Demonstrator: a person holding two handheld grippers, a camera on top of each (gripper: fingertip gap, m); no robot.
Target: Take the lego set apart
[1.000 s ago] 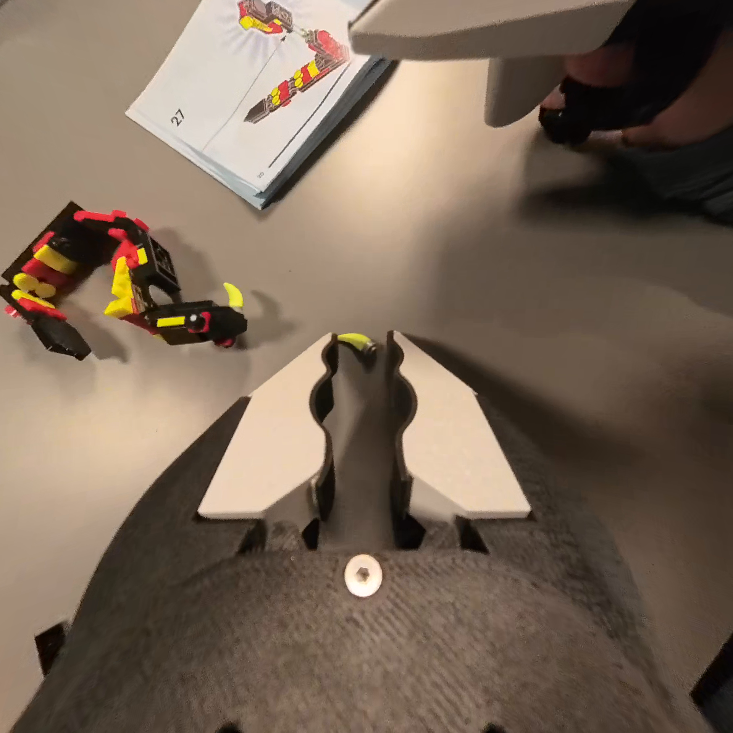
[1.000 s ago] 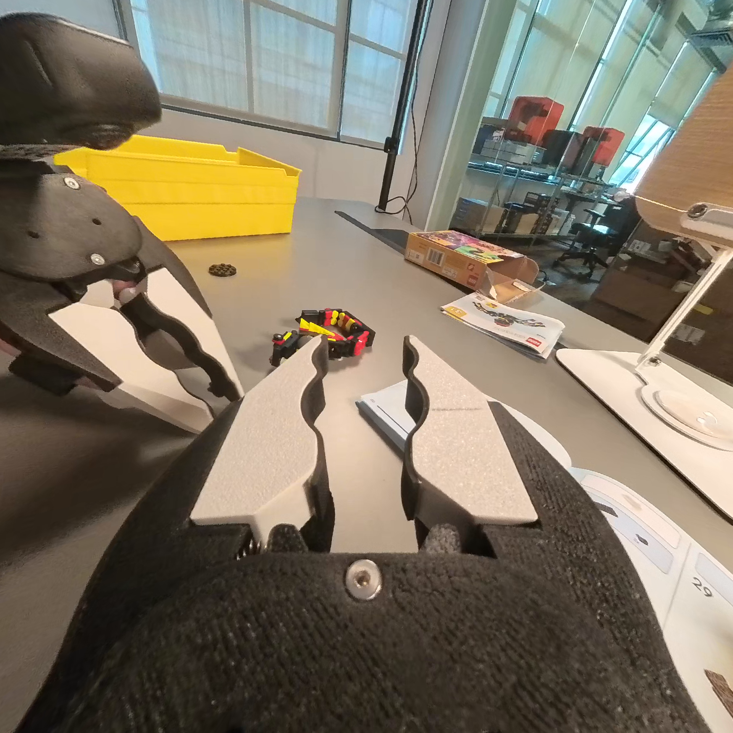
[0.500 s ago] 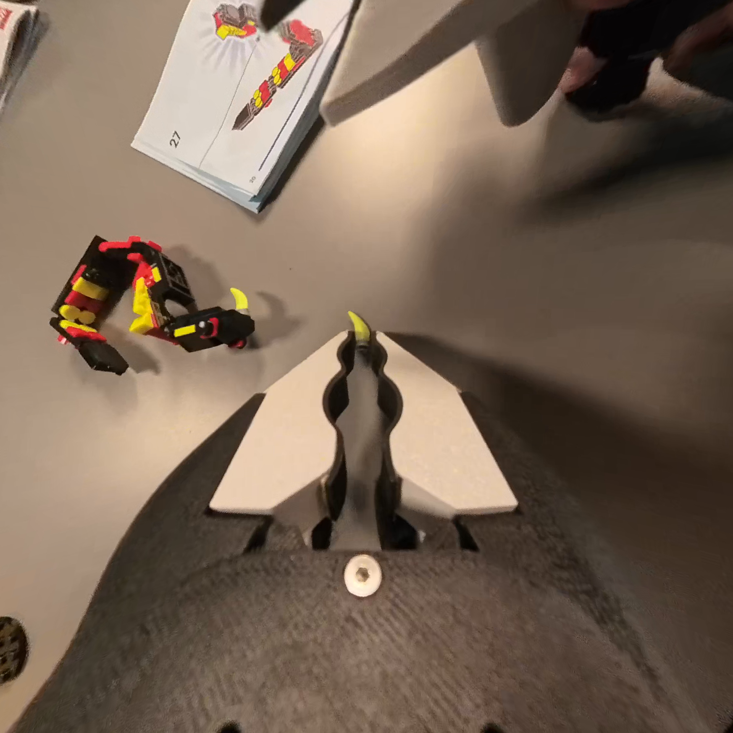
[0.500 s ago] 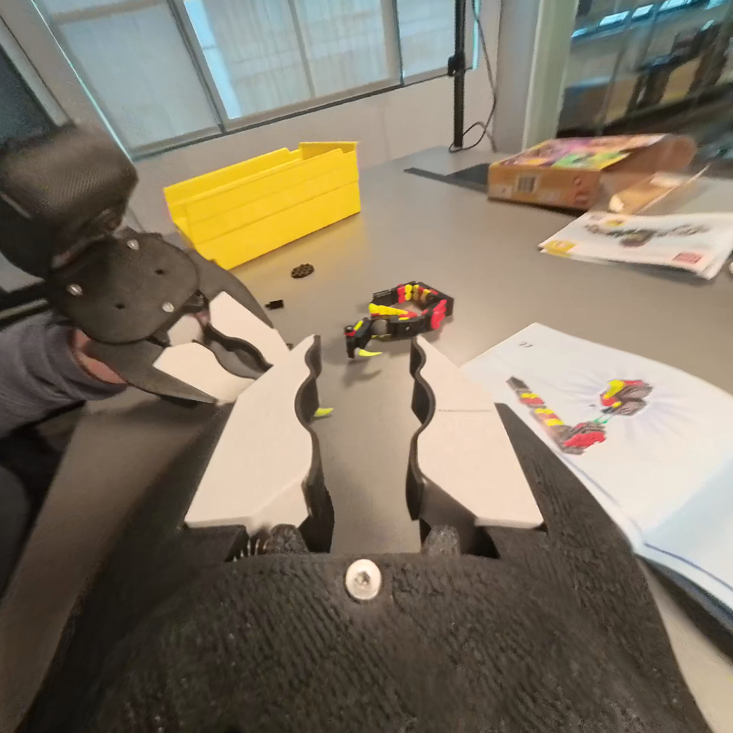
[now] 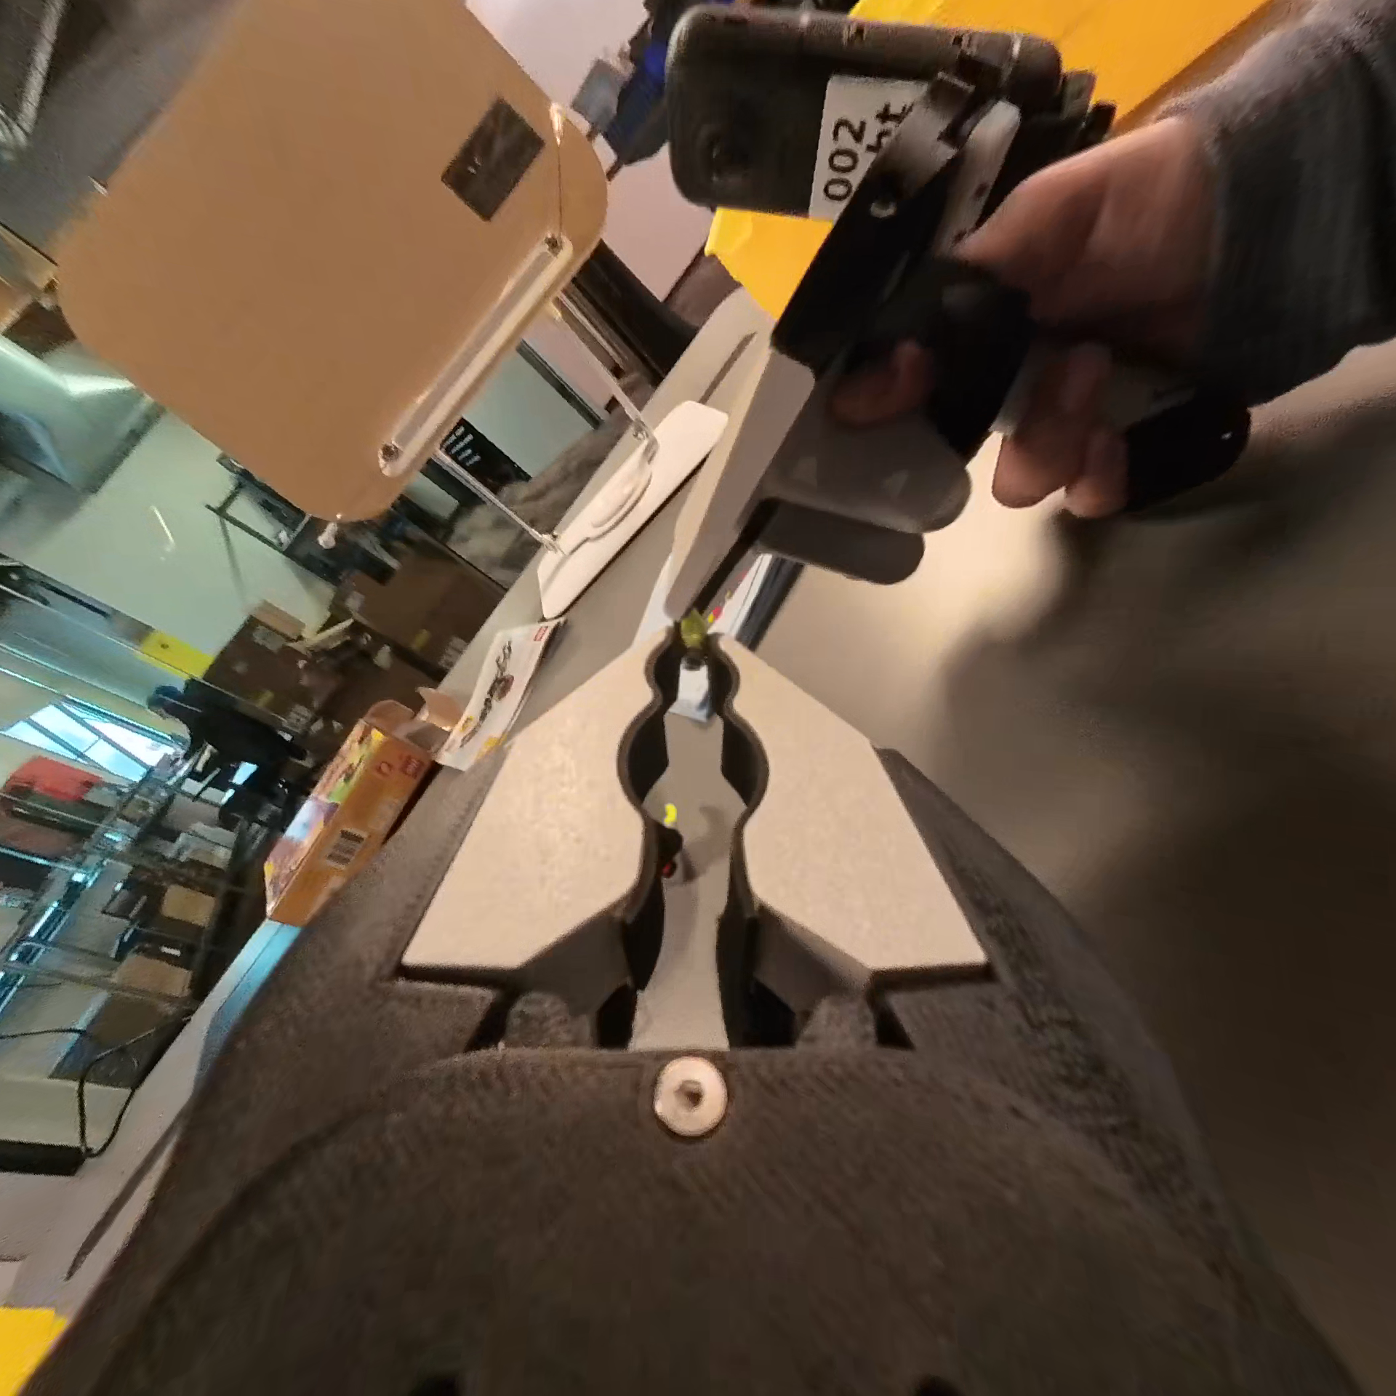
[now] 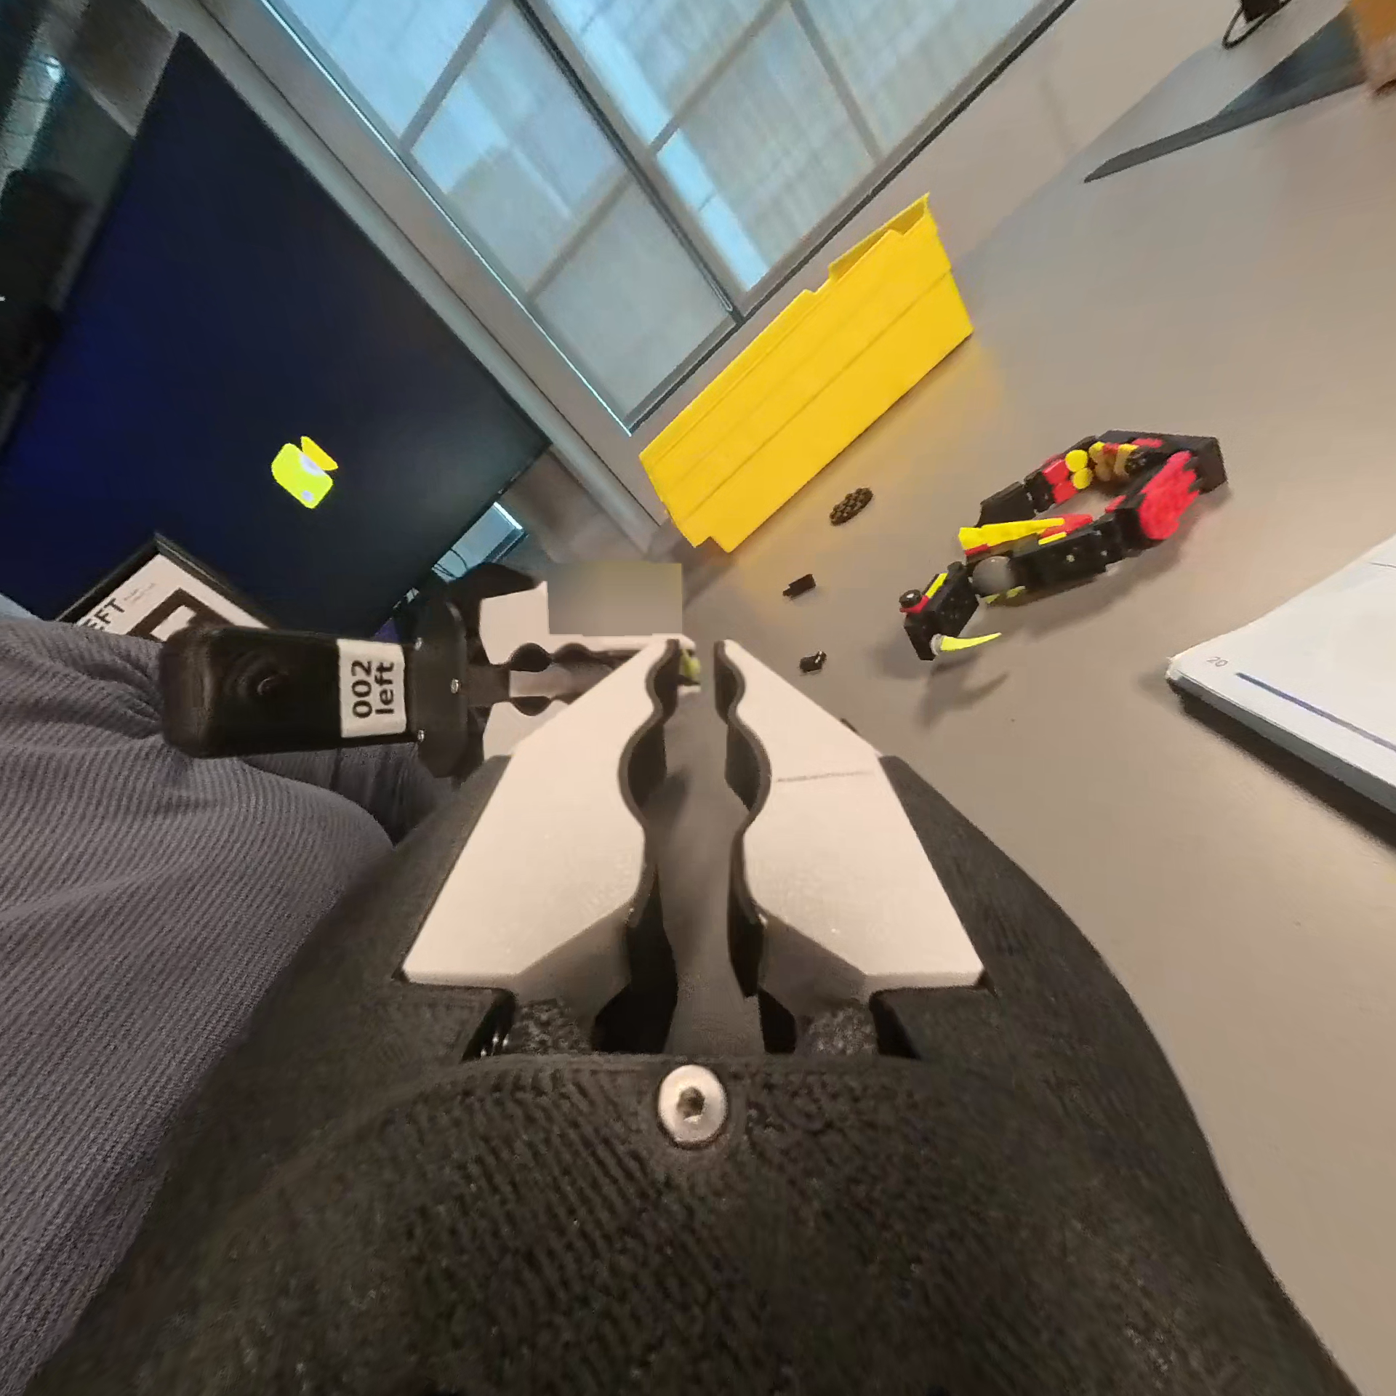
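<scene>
The left gripper [image 5: 691, 642] is pinched closed on a small lime-yellow horn piece [image 5: 690, 629] at its very tips, in the upper centre of the left wrist view; only a sliver of the piece shows. The right gripper [image 6: 693, 656] comes in at those same tips, its jaws narrowed around the horn piece [image 6: 688, 665], though whether they actually press it is hard to tell: the piece sits mostly behind the left-hand finger. In the left wrist view the right gripper shows blurred at upper right, held by a hand [image 5: 1088, 302] cut off at the frame edge.

The rest of the lego model [image 6: 1073, 529], a curled black, red and yellow chain, lies on the grey table [image 6: 1133, 869] at centre right of the right wrist view, apart from both grippers. Tiny black pieces [image 6: 813, 662] lie near it. Behind stands a yellow bin [image 6: 816, 408]. An open instruction booklet [image 6: 1314, 680] is cut off at the right edge. A lego box [image 5: 347, 823] sits at middle left of the left wrist view, blurred
</scene>
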